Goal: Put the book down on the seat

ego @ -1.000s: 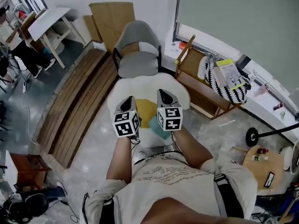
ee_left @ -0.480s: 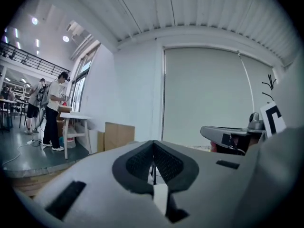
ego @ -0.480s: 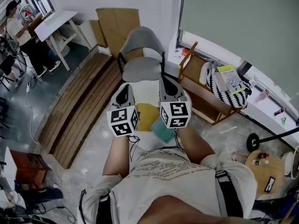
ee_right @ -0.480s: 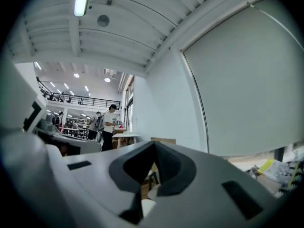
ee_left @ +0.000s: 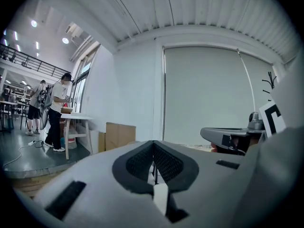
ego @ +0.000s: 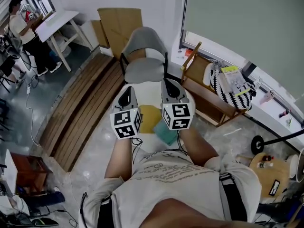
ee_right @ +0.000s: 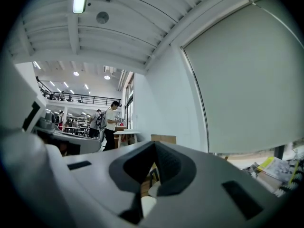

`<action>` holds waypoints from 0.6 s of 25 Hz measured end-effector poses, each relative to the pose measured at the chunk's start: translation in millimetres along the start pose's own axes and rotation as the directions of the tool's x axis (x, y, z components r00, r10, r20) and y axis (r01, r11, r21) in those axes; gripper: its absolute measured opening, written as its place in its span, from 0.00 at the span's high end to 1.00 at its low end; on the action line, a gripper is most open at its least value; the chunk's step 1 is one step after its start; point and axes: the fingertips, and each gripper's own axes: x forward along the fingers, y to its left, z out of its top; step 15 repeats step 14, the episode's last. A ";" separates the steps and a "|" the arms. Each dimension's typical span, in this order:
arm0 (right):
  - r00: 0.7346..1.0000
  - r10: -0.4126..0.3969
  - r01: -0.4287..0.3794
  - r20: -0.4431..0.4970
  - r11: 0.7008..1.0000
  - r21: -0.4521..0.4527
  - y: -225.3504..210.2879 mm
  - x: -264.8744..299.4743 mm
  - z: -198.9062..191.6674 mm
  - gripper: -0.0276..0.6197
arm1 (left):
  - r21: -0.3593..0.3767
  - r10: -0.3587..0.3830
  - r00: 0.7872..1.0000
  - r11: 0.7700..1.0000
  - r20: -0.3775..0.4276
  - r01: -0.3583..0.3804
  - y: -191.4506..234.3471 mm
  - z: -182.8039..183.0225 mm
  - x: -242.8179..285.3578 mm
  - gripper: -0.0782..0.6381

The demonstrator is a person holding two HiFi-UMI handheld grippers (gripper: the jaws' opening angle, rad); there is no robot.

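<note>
Left tongs [ego: 128, 90] and right tongs [ego: 168, 83], both closed and empty, clear the seat [ego: 147, 94] where the book [ego: 166, 133] lies.

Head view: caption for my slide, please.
Left gripper and right gripper, both shut, above a white seat bearing a teal book.

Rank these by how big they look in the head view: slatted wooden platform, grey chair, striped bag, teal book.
1. slatted wooden platform
2. grey chair and striped bag: they look about alike, so no ranking between them
3. teal book, only partly visible
</note>
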 end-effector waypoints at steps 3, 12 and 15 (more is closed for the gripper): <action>1.000 0.004 -0.003 0.012 1.000 -0.017 1.4 -2.0 -0.7 0.92 | 0.001 0.001 1.000 1.000 0.000 -0.001 0.6 -0.3 -0.8 0.86; 0.999 0.004 -0.002 0.043 0.999 -0.053 3.2 -4.4 1.4 0.92 | -0.008 -0.006 0.999 1.000 0.034 0.006 -2.0 10.9 -3.9 0.86; 0.999 0.004 -0.002 0.046 0.999 -0.050 1.8 -4.7 2.2 0.92 | -0.008 -0.005 0.999 1.000 0.040 0.005 -1.9 12.8 -4.6 0.86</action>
